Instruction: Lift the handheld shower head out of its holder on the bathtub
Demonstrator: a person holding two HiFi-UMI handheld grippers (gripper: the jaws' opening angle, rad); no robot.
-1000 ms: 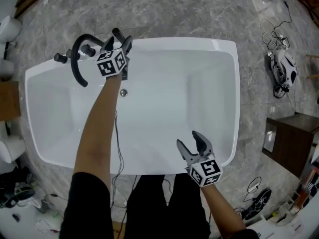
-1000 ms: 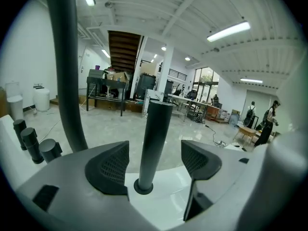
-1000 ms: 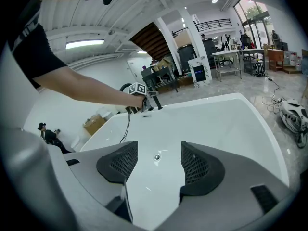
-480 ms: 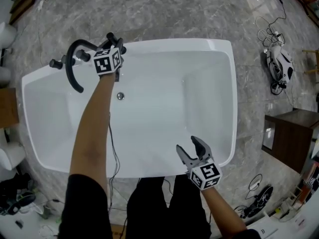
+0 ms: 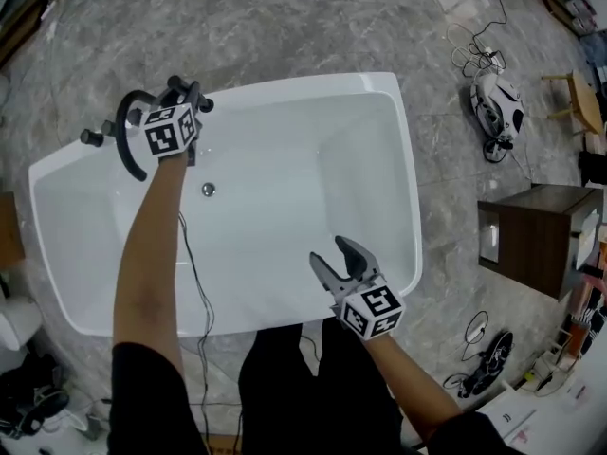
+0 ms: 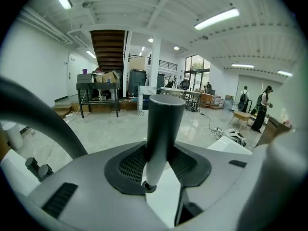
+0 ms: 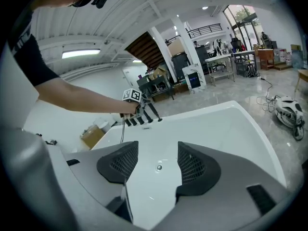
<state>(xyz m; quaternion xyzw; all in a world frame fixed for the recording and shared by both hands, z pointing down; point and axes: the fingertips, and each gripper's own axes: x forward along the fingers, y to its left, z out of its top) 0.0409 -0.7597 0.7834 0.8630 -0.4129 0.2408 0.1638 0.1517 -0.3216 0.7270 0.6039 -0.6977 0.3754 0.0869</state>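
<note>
Clamping the dark cylindrical handle of the handheld shower head (image 6: 162, 124) between its pads, the left claw (image 6: 159, 165) sits at the far rim of the white bathtub (image 5: 313, 83), beside the curved black spout (image 5: 121, 136). Over the near rim, the right claw (image 5: 332, 254) hovers with jaws apart, holding nothing.
</note>
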